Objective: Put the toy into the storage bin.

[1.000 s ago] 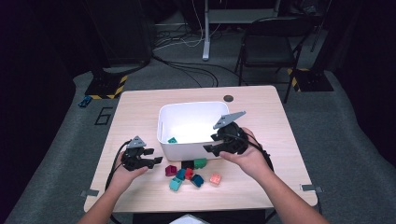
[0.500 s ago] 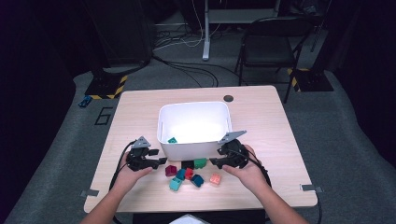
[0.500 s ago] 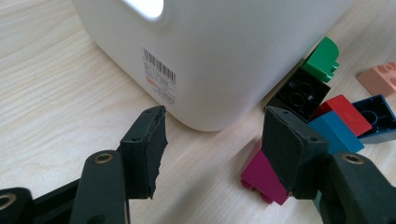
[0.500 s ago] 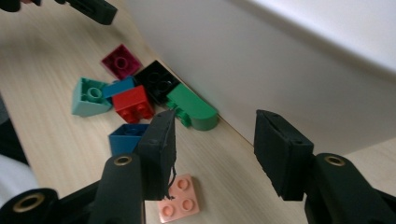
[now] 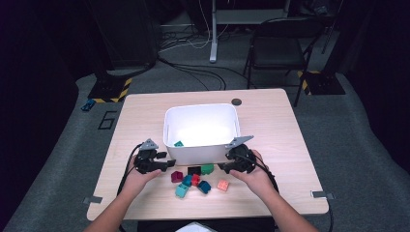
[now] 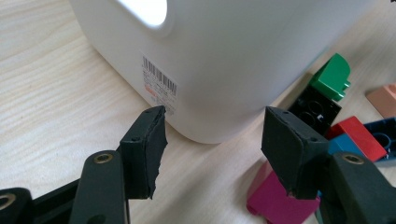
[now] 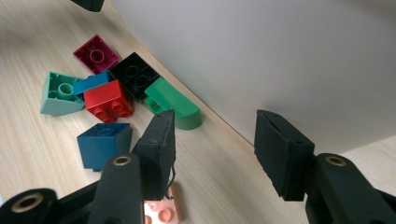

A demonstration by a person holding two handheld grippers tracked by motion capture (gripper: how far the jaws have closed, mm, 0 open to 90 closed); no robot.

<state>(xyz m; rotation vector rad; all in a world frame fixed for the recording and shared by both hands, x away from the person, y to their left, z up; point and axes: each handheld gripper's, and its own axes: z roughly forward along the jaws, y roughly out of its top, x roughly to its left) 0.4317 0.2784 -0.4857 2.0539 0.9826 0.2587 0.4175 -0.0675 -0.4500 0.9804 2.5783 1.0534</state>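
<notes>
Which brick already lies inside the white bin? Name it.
The small teal brick, by the near wall of the white bin. Every other brick, like the red one, lies on the table in front of it.

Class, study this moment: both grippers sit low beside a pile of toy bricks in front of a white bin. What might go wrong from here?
1. The bricks lie packed together: closing on the red brick would likely nudge the black brick or the dark blue brick away.
2. The open right gripper has the pink brick under one jaw; lowering further may pin or skid it.
3. The green brick lies close to the white bin, leaving little jaw room.
</notes>
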